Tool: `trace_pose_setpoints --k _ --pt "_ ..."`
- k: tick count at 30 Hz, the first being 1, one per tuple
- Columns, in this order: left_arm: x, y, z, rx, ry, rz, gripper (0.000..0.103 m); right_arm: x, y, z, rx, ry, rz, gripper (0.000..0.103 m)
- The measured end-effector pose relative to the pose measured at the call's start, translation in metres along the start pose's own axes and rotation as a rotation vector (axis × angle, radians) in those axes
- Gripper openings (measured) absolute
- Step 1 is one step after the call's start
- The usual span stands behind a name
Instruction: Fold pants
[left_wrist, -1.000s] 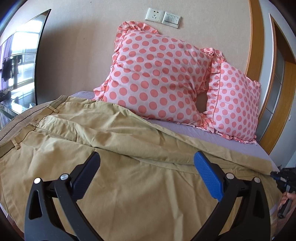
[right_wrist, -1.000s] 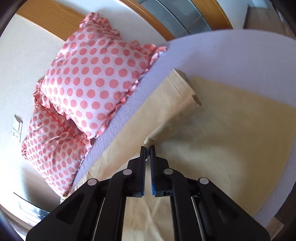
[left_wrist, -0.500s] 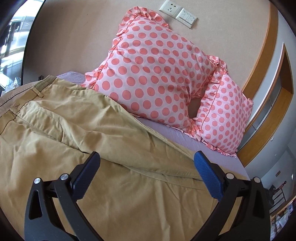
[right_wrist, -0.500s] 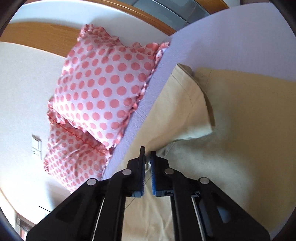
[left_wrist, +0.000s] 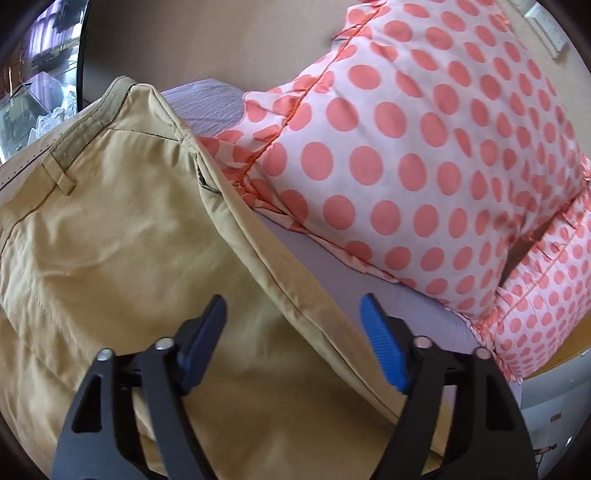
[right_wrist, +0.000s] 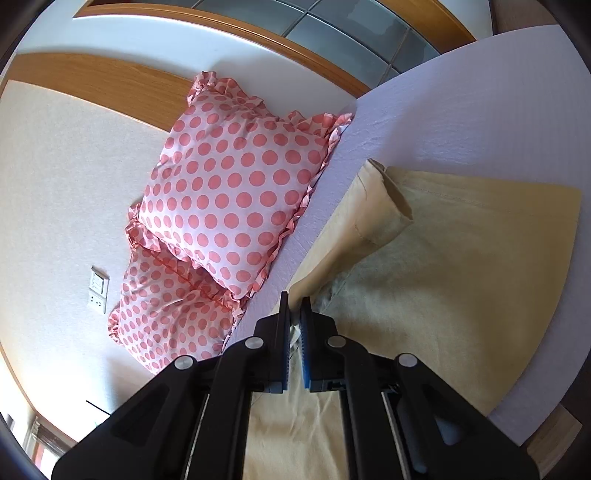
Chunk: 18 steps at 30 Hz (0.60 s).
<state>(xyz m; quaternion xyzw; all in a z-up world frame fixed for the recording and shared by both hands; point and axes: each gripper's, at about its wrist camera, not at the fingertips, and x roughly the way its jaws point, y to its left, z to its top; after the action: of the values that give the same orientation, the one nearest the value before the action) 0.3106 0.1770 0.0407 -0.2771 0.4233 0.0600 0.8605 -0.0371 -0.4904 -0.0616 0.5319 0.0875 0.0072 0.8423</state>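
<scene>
Tan pants (left_wrist: 122, 236) lie spread on a lilac bed sheet (left_wrist: 332, 266). In the left wrist view the waistband with a belt loop (left_wrist: 59, 170) is at upper left. My left gripper (left_wrist: 295, 314) is open, its blue pads straddling the pants' far side seam just above the cloth. In the right wrist view my right gripper (right_wrist: 294, 314) is shut on the pants' leg edge (right_wrist: 332, 254), which rises as a fold toward the cuff (right_wrist: 395, 199). The rest of the leg (right_wrist: 461, 280) lies flat.
Two pink polka-dot pillows (left_wrist: 424, 147) (right_wrist: 229, 199) lean on the beige wall at the head of the bed, close behind the pants. A wall socket plate (right_wrist: 98, 291) sits beside them. A mirror edge (left_wrist: 79, 55) stands at far left. The bed's edge (right_wrist: 535, 417) is at right.
My left gripper has moved forward and lower toward the pants' far seam, and its jaws have narrowed somewhat. My right gripper stays shut on the leg edge and has shifted with it.
</scene>
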Motion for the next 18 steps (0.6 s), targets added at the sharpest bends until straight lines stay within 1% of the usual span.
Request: trace_pose_setpoints --k 1,2,3,4,6,8,11,13,15,18 --pt "0.005 0.004 0.004 -0.009 0.022 0.001 0.022 0.0 0.0 0.0 0.002 -0.001 0.002 0.005" --pt "0.008 0.01 0.006 -0.038 0.05 -0.018 0.005 0.001 0.001 0.001 0.004 -0.002 0.006 0.005" --pt "0.003 0.018 0.004 -0.072 0.051 -0.046 0.005 0.001 0.002 0.002 0.003 -0.003 0.009 0.005" --pt "-0.01 0.023 -0.002 -0.082 0.024 -0.074 0.004 0.0 0.003 0.004 -0.004 -0.007 0.01 0.005" --pt "-0.044 0.027 -0.021 -0.021 -0.032 -0.093 0.004 -0.005 0.006 0.007 -0.029 -0.026 0.004 0.005" --pt "-0.088 0.038 -0.049 0.04 -0.092 -0.12 0.005 -0.013 0.006 0.011 -0.043 -0.05 -0.006 0.005" --pt "-0.148 0.071 -0.103 0.072 -0.132 -0.179 0.005 -0.026 0.001 0.014 -0.05 -0.073 -0.036 0.005" --pt "-0.172 0.094 -0.139 0.073 -0.125 -0.18 0.006 -0.033 -0.005 0.013 -0.053 -0.075 -0.066 0.005" --pt "-0.184 0.109 -0.171 0.085 -0.123 -0.144 0.006 -0.038 -0.012 0.009 -0.055 -0.072 -0.106 0.005" --pt "-0.189 0.121 -0.199 0.094 -0.107 -0.114 0.006 -0.043 -0.024 0.004 -0.035 -0.066 -0.138 0.005"
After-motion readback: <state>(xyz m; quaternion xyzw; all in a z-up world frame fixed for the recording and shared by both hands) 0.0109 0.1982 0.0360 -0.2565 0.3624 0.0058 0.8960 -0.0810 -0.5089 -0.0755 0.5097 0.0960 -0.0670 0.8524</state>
